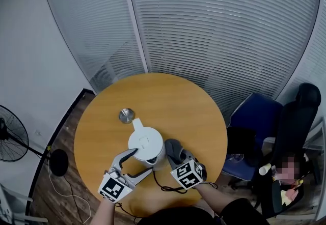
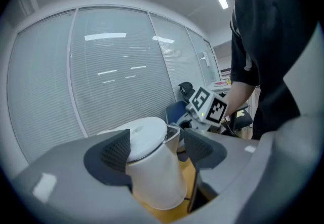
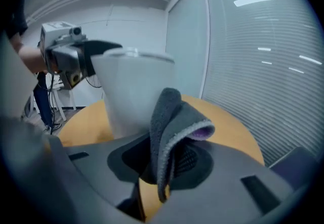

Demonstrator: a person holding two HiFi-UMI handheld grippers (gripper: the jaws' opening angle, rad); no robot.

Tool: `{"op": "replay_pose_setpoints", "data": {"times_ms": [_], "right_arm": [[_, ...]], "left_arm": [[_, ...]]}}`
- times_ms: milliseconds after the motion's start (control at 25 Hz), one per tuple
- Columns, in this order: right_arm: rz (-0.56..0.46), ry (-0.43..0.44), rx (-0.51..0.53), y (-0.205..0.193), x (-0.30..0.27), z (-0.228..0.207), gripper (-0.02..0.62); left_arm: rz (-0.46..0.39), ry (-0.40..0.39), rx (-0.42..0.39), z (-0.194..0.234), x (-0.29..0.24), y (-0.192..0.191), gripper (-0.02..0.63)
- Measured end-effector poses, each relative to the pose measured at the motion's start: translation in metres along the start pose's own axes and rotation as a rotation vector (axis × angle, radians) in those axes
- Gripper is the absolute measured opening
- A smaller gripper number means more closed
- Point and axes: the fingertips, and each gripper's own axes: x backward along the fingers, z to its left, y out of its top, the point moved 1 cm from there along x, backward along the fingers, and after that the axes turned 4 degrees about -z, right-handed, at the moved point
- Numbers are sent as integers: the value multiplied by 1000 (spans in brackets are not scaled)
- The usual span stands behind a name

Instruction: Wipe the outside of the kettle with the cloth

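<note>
A white kettle [image 1: 145, 144] stands on the round wooden table [image 1: 188, 107], near its front edge. My left gripper [image 1: 140, 162] is open, one jaw on each side of the kettle's near-left side; in the left gripper view the kettle [image 2: 152, 167] fills the gap between the pads, and whether they touch it is unclear. My right gripper [image 1: 175, 157] is shut on a folded grey cloth [image 1: 172, 147] just right of the kettle. In the right gripper view the cloth [image 3: 174, 126] stands up from the jaws, close in front of the kettle's wall [image 3: 134, 91].
A small round metal disc [image 1: 126, 115] lies on the table behind the kettle. A black cable [image 1: 163, 186] trails over the front edge. A fan [image 1: 10, 140] stands on the floor at left; a blue chair [image 1: 254, 117] and a black chair [image 1: 295, 117] stand at right.
</note>
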Motion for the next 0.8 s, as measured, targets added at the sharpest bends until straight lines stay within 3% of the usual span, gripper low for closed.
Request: {"op": "replay_pose_setpoints", "data": {"times_ms": [120,240,440,640,800], "right_arm": [[117,23,-25,-42,-25,8,97],[202,48,-51,-73,-41,15,97],[235,80,-13,-87,-51,18,97],[134,13,-2,-60,-33,-10,98],[-45,-26,159,6,-10,-39,98]], "left_arm": [[-7,5,9,-1,0,1,321],[-16,-11,-40,-1,0,-1,321],[-17,17,13,0,0,2,321],[-20,28,49,0,0,2,321],[-31,20,10,1,1,-1,321]]}}
